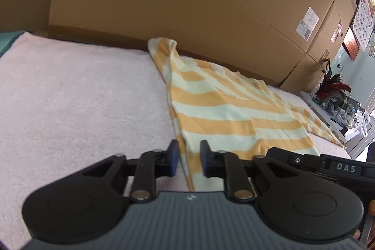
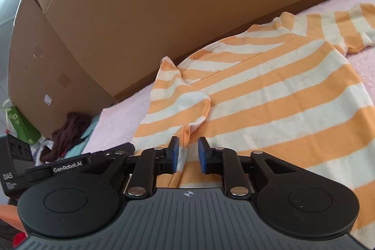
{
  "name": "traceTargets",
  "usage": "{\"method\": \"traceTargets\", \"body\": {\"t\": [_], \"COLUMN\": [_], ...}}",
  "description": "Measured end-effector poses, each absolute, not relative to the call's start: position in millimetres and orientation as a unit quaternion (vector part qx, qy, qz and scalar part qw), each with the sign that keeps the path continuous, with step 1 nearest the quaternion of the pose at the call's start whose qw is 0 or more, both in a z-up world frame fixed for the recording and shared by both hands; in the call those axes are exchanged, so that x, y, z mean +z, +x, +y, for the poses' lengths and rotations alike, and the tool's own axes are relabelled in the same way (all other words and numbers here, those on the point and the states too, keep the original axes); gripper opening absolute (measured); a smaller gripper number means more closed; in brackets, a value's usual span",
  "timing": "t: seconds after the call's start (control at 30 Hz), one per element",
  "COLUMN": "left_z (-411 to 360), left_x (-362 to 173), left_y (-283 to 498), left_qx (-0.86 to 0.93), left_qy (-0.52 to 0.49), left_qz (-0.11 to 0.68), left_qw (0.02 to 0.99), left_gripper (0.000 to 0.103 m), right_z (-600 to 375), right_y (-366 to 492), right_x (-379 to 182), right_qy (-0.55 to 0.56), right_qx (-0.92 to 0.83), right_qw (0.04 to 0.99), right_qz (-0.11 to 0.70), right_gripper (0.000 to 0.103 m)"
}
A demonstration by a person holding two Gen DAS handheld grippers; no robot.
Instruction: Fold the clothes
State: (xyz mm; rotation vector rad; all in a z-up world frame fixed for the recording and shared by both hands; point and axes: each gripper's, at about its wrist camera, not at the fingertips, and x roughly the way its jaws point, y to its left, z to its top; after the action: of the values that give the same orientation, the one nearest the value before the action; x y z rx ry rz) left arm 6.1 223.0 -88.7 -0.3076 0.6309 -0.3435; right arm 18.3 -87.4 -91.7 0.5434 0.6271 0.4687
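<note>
1. Nearest the lens in each view sit the dark grey ribbed housing and black linkage arms of a hand-held tool. Left gripper (image 1: pixel 189 157): blue-padded fingers (image 1: pixel 174 156) stand narrowly apart, with the near edge of the garment in the gap; no pad is seen pressing on cloth.
2. Right gripper (image 2: pixel 187 154): fingers (image 2: pixel 203 155) likewise narrowly apart, a fold of the hem running between them, apparently loose.
3. Garment under inspection: an orange-and-cream striped knit T-shirt (image 2: pixel 269 95), lying on a pale pink terry towel (image 1: pixel 82 90) spread over the desk, just beside a wall of brown cardboard boxes (image 1: pixel 187 4).
4. Condition: one short sleeve (image 2: pixel 180 104) lies turned in over the body; the far sleeve (image 2: pixel 351 27) is spread out flat. From the left view the shirt's side shows a long straight edge with one corner tipped up against the boxes.
5. Judgement: folding is at an early stage, with perhaps one side brought in. The opposite sleeve and the crosswise folds appear outstanding.
6. Further clothing, a dark brown and teal heap (image 2: pixel 70 132), waits beyond the towel's end, seemingly unfolded.
</note>
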Motion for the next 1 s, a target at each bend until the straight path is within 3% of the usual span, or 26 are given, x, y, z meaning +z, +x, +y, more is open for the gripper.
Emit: {"method": "traceTargets", "body": {"t": [0.17, 0.3, 0.33, 0.4, 0.77, 0.83, 0.87, 1.0], "left_z": [218, 202, 198, 192, 189, 186, 186, 191], "left_x": [-89, -87, -86, -85, -83, -81, -80, -79], "left_y": [7, 4, 2, -1, -4, -8, -7, 3], "left_qx": [-0.173, -0.171, -0.168, -0.164, -0.151, -0.15, -0.15, -0.144], "left_qy": [-0.144, -0.095, -0.081, -0.063, -0.048, -0.036, -0.034, -0.045], "left_qz": [0.309, 0.306, 0.304, 0.294, 0.277, 0.266, 0.265, 0.266], "left_qw": [0.924, 0.932, 0.934, 0.94, 0.948, 0.951, 0.952, 0.952], "left_gripper": [0.037, 0.024, 0.012, 0.002, 0.001, 0.0, 0.0, 0.0], "right_z": [-89, -81, -79, -75, -45, -42, -41, -50], "right_y": [18, 15, 15, 14, 16, 17, 17, 10], "right_x": [-94, -89, -88, -87, -82, -82, -82, -83], "right_qy": [0.284, 0.248, 0.238, 0.219, 0.138, 0.125, 0.118, 0.14], "right_qx": [0.227, 0.221, 0.219, 0.217, 0.243, 0.237, 0.231, 0.195], "right_qw": [0.882, 0.896, 0.9, 0.905, 0.915, 0.918, 0.92, 0.931], "right_qz": [0.299, 0.294, 0.293, 0.292, 0.291, 0.292, 0.294, 0.276], "right_gripper": [0.027, 0.028, 0.028, 0.029, 0.035, 0.028, 0.009, 0.005]}}
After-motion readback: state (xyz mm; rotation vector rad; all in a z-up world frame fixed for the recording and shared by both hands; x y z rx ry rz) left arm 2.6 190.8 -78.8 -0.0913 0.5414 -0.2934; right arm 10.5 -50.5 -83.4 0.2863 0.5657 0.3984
